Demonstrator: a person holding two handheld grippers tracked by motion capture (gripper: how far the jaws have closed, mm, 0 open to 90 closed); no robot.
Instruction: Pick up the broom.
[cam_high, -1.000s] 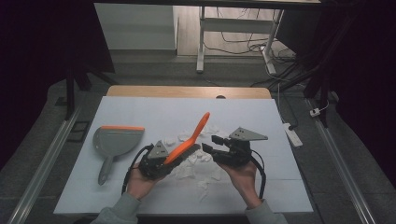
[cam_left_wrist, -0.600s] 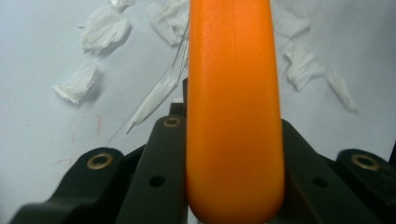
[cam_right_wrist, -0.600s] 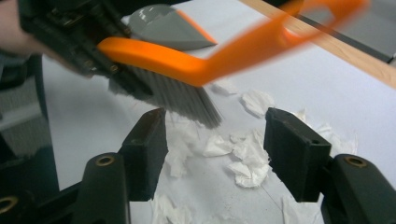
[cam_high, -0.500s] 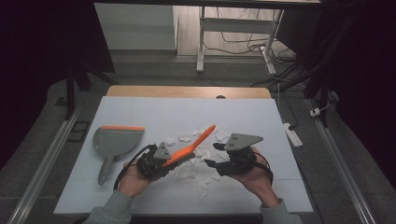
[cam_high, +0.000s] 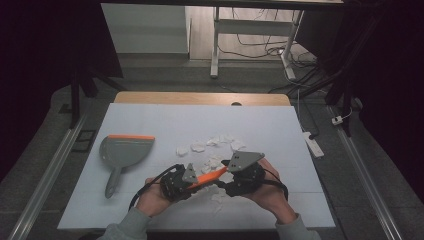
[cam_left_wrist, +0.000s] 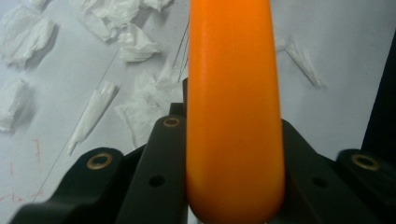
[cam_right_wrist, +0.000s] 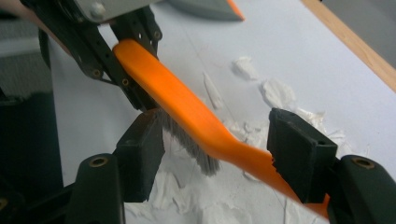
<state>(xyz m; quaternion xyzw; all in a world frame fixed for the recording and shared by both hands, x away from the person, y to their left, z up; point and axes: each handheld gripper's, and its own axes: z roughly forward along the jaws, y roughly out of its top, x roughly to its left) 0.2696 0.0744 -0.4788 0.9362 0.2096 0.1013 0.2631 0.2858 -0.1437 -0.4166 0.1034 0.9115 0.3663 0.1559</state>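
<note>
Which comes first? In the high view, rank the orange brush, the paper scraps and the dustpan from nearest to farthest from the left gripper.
1. Orange brush: clamped in the jaws of the left gripper, slanting toward the right gripper.
2. Paper scraps: just beyond, mid-table.
3. Dustpan: farthest, off to the left.

We see dim room, dark surrounds. Grey floor (cam_high: 250, 75) at top of frame, white desk legs (cam_high: 216, 45) upper centre, tangled cables (cam_high: 300, 80) upper right. White power strip (cam_high: 313, 144) at right, metal rails (cam_high: 50, 170) flanking table.
</note>
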